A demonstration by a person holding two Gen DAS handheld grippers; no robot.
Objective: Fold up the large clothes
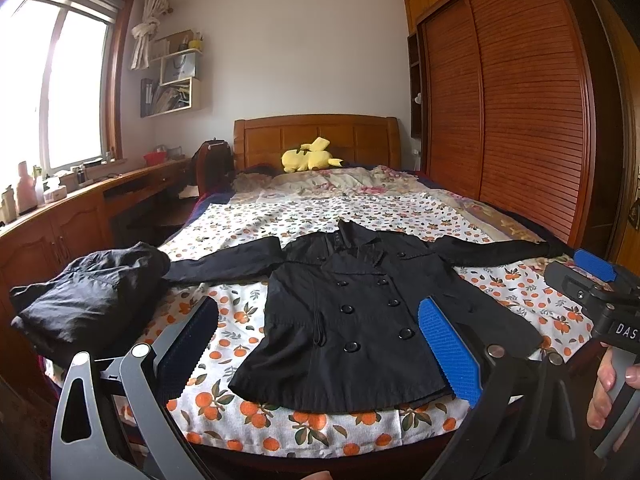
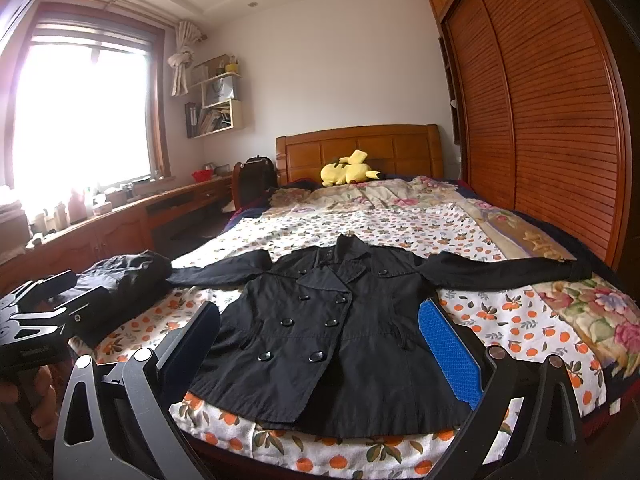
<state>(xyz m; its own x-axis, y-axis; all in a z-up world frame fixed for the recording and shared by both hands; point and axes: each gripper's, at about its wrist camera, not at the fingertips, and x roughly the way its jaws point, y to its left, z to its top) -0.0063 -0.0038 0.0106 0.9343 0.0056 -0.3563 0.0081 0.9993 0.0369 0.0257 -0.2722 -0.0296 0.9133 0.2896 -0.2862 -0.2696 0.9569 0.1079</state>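
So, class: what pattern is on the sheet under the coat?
Oranges with green leaves on white, on the sheet under the coat; clearest in the left wrist view.

A black coat (image 2: pixel 332 328) lay buttoned and face up on the bed (image 2: pixel 384 216), sleeves spread wide over an orange-print sheet (image 2: pixel 516 320). The right gripper (image 2: pixel 324 344) hung above the coat's hem, jaws wide apart and holding nothing. The left gripper (image 2: pixel 48 312) showed at the left edge, beside a bundle of dark clothes (image 2: pixel 132 276) near the left sleeve. A yellow plush toy (image 2: pixel 348 172) rested against the wooden headboard (image 2: pixel 360 148), with a wardrobe (image 2: pixel 552 120) along the right wall.
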